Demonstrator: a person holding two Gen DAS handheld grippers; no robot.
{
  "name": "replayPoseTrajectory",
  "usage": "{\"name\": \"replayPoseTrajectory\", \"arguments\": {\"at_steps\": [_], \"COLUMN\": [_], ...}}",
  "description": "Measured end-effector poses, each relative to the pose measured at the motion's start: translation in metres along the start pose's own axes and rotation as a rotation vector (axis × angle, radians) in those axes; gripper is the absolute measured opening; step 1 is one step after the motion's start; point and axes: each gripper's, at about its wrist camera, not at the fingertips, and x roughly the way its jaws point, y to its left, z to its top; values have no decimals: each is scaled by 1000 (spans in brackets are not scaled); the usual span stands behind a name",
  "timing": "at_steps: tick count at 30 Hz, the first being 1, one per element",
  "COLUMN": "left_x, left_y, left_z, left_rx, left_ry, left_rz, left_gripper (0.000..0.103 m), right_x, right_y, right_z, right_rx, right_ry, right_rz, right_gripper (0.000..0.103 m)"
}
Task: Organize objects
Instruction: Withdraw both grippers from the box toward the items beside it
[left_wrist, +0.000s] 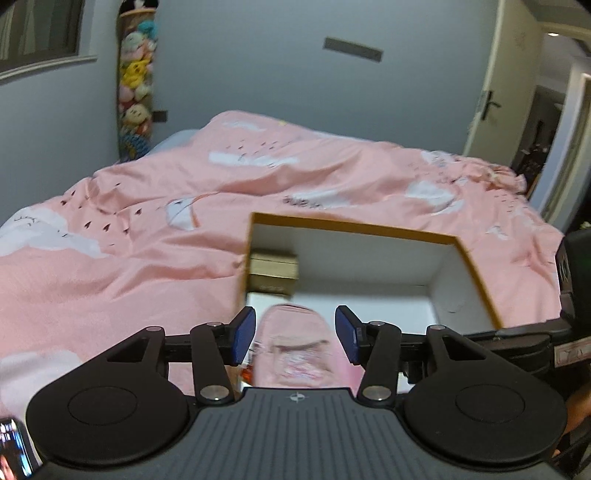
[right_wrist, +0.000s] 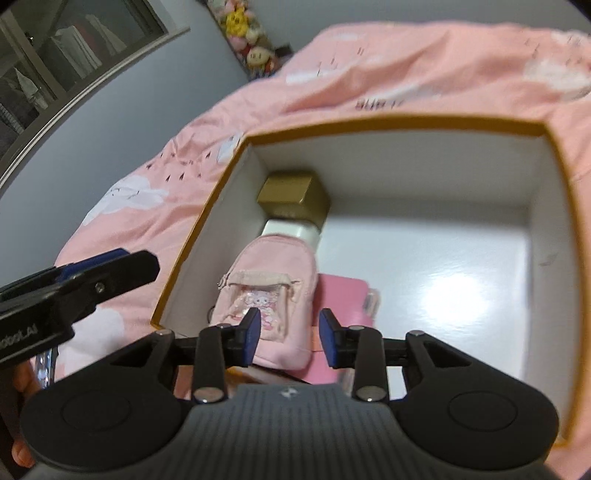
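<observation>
Inside a white-walled box with a mustard rim (right_wrist: 388, 123), set on a bed under a pink quilt (right_wrist: 406, 55), a small pink backpack pouch (right_wrist: 269, 295) lies along the left wall at the centre of the right wrist view. Above it in that frame stand a gold cube (right_wrist: 293, 197) and a white block (right_wrist: 291, 230); a flat pink item (right_wrist: 341, 299) sits just to its right. The right half of the box floor is bare.

The right gripper (right_wrist: 288, 338) hangs over the pouch's lower end, its 2 blue pads spread with a clear gap and nothing pinched. The left gripper (left_wrist: 295, 334) points in from the near side, its jaws also spread, the pouch showing blurred between the pads but not pressed by them; in the right wrist view it enters at the left edge of the frame, outside the box wall.

Risks appear modest but real. The pouch seems to lean partly on the flat pink item, so a stray nudge from either pad could tip or slide it. A low sweep by the left gripper could catch the rim and shift the light box on the soft quilt.
</observation>
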Motion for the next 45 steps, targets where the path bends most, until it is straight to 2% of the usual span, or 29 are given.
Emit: {"name": "replayPoseTrajectory", "arguments": {"at_steps": [5,7,12,17,19,22,26,33,37,39,40,45], "left_x": [-16,-18,-16,-5,-1,6,15,36,49,55,58,56], "left_y": [-15,-15,-11,-8,-5,2,15,13,10,10,11,15], "left_z": [-15,-22,-41,-57,-62,-68,-71,-67,-65,-66,-67,-74], "left_rx": [5,-4,-37,-85,-114,-154,-261,-306,-312,-315,-319,-318], "left_ry": [-4,6,30,58,67,83,111,171,209,234,255,316], "left_rz": [-69,-89,-103,-151,-148,-119,-140,-165,-168,-161,-162,-180], "left_gripper": [57,57,57,58,64,64,71,71,64,52,41,36], "right_x": [-42,-56,-80,-76,-72,-66,-56,-39,-33,-31,-30,-29], "right_y": [4,6,3,-11,-14,-17,-20,-21,-22,-23,-23,-27], "right_z": [-23,-35,-64,-82,-87,-90,-91,-91,-88,-87,-86,-85], "right_rx": [-52,-74,-95,-34,-14,3,17,15,18,20,21,35], "right_ry": [-102,-135,-167,-133,-127,-118,-90,-49,-43,-40,-37,-38], "right_rz": [-74,-105,-172,-180,-184,-184,-198,-179,-175,-186,-190,-179], "right_gripper": [42,48,48,48,48,47,43,43,41,41,41,41]}}
